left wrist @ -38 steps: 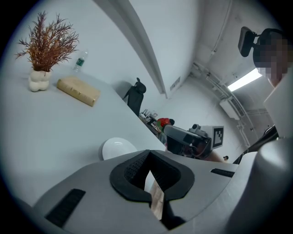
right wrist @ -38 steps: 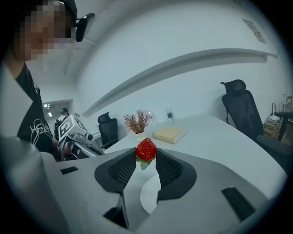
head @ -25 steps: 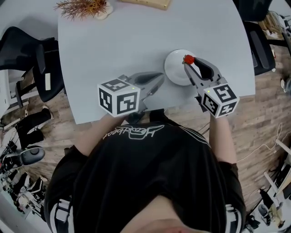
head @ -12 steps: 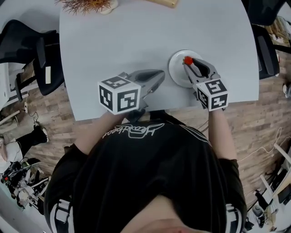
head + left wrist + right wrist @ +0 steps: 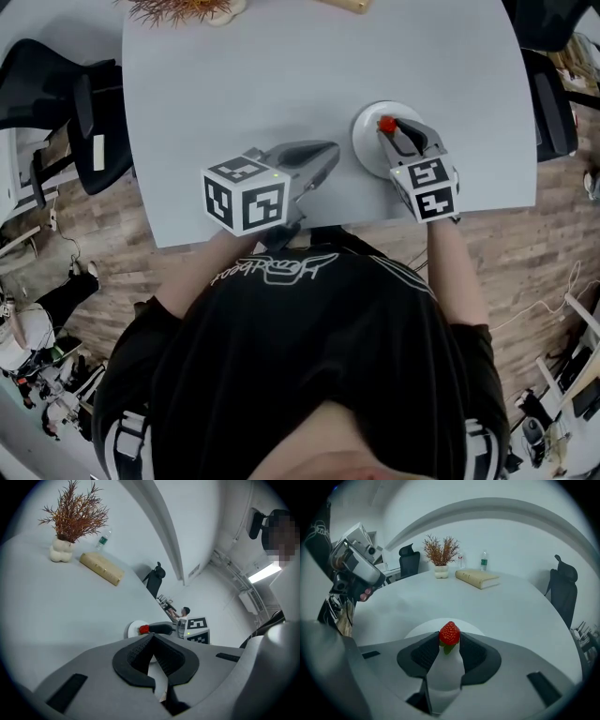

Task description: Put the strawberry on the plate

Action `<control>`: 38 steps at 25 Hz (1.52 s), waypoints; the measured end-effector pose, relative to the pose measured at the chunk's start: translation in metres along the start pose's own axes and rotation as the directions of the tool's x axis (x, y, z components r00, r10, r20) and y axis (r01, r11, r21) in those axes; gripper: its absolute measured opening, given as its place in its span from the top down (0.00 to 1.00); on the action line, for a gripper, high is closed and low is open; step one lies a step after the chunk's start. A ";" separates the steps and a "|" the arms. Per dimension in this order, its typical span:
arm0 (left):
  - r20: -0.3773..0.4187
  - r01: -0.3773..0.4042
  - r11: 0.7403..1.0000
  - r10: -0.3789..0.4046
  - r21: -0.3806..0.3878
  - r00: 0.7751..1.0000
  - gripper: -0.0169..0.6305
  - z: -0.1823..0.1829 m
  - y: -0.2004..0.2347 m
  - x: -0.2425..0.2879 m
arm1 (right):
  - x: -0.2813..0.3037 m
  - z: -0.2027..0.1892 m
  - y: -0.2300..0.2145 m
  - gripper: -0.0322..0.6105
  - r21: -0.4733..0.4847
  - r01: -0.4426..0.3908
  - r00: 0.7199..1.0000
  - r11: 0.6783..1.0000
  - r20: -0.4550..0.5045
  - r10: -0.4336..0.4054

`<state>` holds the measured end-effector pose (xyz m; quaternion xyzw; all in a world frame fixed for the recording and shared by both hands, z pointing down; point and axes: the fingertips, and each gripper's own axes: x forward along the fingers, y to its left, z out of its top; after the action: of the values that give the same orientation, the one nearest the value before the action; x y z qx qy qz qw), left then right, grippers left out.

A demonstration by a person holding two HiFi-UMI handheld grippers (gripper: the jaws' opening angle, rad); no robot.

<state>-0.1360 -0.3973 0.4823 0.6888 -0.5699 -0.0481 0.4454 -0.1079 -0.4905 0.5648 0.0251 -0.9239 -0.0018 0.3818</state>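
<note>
Can't tell if strawberry [image 5: 385,124] touches plate [image 5: 367,141], half hidden under right gripper [image 5: 387,130]; plant [image 5: 178,9] & book [image 5: 345,4] cut by top edge.

The right gripper [image 5: 387,131] has come down closer over the plate [image 5: 367,150] and rolled (marker cube now squarer to the camera), carrying the strawberry [image 5: 385,124] lower.

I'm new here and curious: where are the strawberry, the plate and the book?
strawberry [image 5: 449,633], right gripper view, red body.
plate [image 5: 366,141], head view, bare left part.
book [image 5: 101,568], left gripper view, long side.
</note>
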 end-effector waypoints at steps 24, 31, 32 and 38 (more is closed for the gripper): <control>0.025 -0.021 1.000 0.021 -0.016 0.999 0.96 0.001 0.014 -0.016 | 0.008 -0.005 0.001 0.75 -0.014 0.037 0.996 0.999 -0.083 -0.038; 0.018 -0.019 1.000 0.019 -0.007 1.000 0.96 -0.001 0.015 -0.024 | 0.005 -0.004 0.004 0.72 0.025 0.043 0.997 0.999 -0.072 -0.041; 0.018 -0.018 1.000 0.018 -0.005 1.000 0.96 -0.001 0.014 -0.026 | 0.004 -0.004 0.004 0.72 0.025 0.046 0.996 0.999 -0.072 -0.045; 0.017 -0.005 1.000 0.004 0.024 1.000 0.96 -0.004 0.005 -0.040 | -0.014 0.002 0.006 0.70 0.048 0.108 0.993 0.993 -0.053 -0.106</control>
<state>-0.1510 -0.3613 0.4703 0.6925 -0.5758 -0.0461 0.4322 -0.0996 -0.4844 0.5541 0.0845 -0.9111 0.0019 0.4034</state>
